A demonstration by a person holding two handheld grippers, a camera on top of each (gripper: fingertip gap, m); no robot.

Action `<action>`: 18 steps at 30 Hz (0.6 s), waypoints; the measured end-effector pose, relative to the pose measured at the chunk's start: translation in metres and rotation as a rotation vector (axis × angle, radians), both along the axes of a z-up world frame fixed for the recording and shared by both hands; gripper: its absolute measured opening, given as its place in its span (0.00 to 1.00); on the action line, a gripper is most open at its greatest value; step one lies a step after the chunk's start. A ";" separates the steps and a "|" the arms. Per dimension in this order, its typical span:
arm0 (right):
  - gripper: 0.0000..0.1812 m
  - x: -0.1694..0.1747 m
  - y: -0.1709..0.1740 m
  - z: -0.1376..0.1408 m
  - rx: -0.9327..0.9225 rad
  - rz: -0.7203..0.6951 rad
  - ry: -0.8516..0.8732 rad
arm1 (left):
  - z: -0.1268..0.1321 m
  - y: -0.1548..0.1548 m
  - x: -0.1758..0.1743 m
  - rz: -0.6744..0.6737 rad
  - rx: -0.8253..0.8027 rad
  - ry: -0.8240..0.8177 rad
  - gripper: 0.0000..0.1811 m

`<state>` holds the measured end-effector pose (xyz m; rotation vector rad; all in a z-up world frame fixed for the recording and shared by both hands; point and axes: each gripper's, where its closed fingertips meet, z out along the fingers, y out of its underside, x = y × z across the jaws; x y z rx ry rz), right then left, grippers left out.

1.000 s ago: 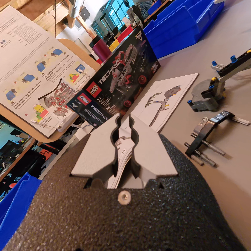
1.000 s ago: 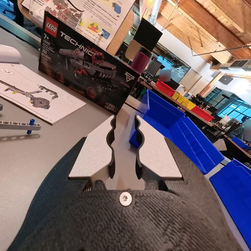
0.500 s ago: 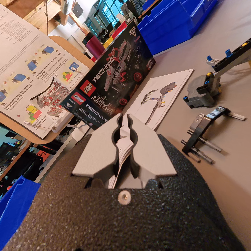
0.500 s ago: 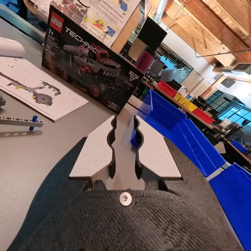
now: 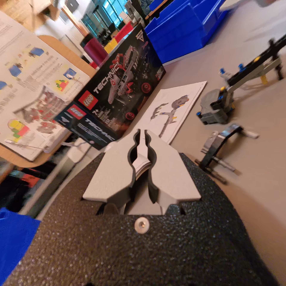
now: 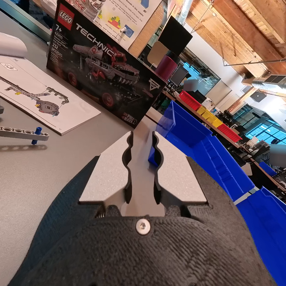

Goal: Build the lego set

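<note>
Pages of the instruction booklet are pinched between the nearly closed fingers of the left gripper, at the booklet's near corner. The open booklet is laid flat on the grey bench, its long axis running away from that gripper toward the upright set box. To its right, a black curved part with grey axles is seen, then the partly built model, whose long beam is pointed up and away to the right. The right gripper is held apart and empty above the bench, aimed between the box and blue bins. A grey beam with a blue pin is held above the bench at the left.
</note>
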<state>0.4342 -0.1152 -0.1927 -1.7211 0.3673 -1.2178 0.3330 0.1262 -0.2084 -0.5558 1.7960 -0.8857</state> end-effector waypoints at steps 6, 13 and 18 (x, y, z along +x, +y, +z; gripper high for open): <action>0.12 0.000 0.000 0.000 -0.006 -0.004 -0.006 | 0.014 -0.075 -0.049 -0.237 -0.348 0.323 0.15; 0.12 0.000 0.001 -0.004 -0.037 0.000 -0.003 | -0.064 -0.064 -0.038 -0.048 0.214 0.443 0.14; 0.12 0.001 -0.001 -0.003 -0.030 -0.002 -0.002 | -0.064 -0.061 -0.055 -0.159 0.342 0.396 0.12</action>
